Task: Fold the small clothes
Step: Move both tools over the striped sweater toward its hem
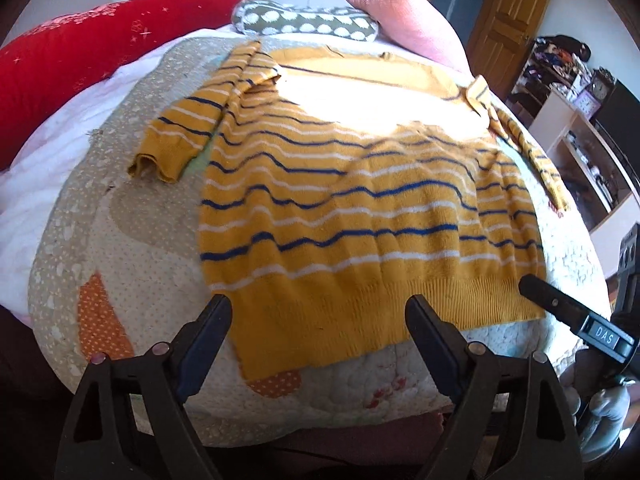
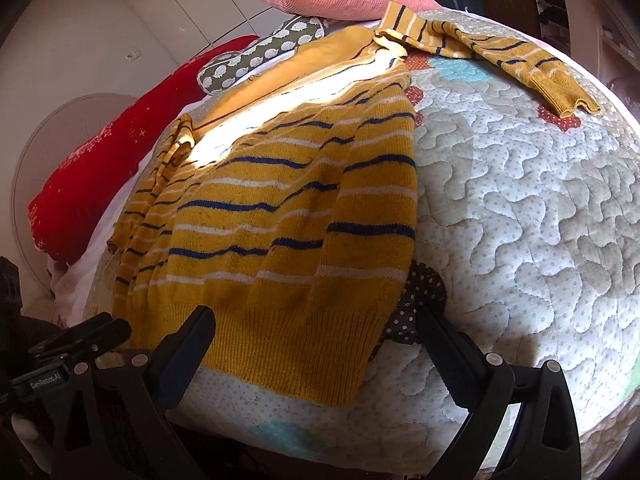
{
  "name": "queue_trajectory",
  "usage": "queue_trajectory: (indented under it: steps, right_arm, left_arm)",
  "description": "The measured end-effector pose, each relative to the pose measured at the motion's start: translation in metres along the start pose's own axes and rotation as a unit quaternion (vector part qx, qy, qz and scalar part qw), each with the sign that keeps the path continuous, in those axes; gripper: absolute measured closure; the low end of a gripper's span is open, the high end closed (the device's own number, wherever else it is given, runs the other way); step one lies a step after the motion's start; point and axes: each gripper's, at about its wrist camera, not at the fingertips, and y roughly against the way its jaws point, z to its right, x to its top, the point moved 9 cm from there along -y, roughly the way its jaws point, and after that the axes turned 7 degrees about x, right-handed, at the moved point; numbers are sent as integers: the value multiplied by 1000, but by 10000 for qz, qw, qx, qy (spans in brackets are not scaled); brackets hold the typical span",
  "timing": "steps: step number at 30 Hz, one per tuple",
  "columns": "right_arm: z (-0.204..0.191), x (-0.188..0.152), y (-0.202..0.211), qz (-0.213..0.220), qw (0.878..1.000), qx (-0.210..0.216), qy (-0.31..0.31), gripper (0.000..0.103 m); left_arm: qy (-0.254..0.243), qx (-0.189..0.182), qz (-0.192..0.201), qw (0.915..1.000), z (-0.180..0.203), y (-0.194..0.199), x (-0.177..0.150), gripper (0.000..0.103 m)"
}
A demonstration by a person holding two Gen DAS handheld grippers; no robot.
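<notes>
A mustard knitted sweater [image 1: 340, 208] [image 2: 280, 216] with blue and white stripes lies flat on the quilted bed cover [image 2: 520, 200], hem toward me. Its left sleeve [image 1: 180, 136] is bent back beside the body. The right sleeve [image 2: 500, 52] stretches out to the far right. My left gripper [image 1: 319, 304] stands open above the hem's left part, with the ribbed edge showing between its fingers and the pads clear of it. Over the hem's right corner my right gripper [image 2: 317, 314] is open too, nothing pinched. One finger of the right gripper [image 1: 552, 300] shows at the hem's right end.
A red cushion [image 1: 80, 64], a green spotted cushion [image 1: 304, 20] and a pink pillow [image 1: 400, 16] line the far side of the bed. White shelves [image 1: 580, 140] and a wooden door [image 1: 508, 20] stand to the right. Bare quilt lies right of the sweater.
</notes>
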Motion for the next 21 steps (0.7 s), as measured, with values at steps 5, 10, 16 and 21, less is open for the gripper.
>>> queue_trajectory:
  steps: [5, 10, 16, 21]
  right_arm:
    - [20, 3, 16, 59, 9994, -302, -174, 55]
    - [26, 6, 18, 70, 9990, -116, -421, 55]
    - [17, 19, 6, 47, 9988, -457, -160, 55]
    - [11, 23, -1, 58, 9987, -509, -17, 78]
  left_arm:
    - [662, -60, -75, 9978, -44, 1, 9, 15]
    - [1020, -228, -300, 9941, -63, -11, -3, 15]
    - [796, -439, -412, 9950, -49, -32, 0, 15]
    - [571, -527, -525, 9956, -28, -45, 4, 52]
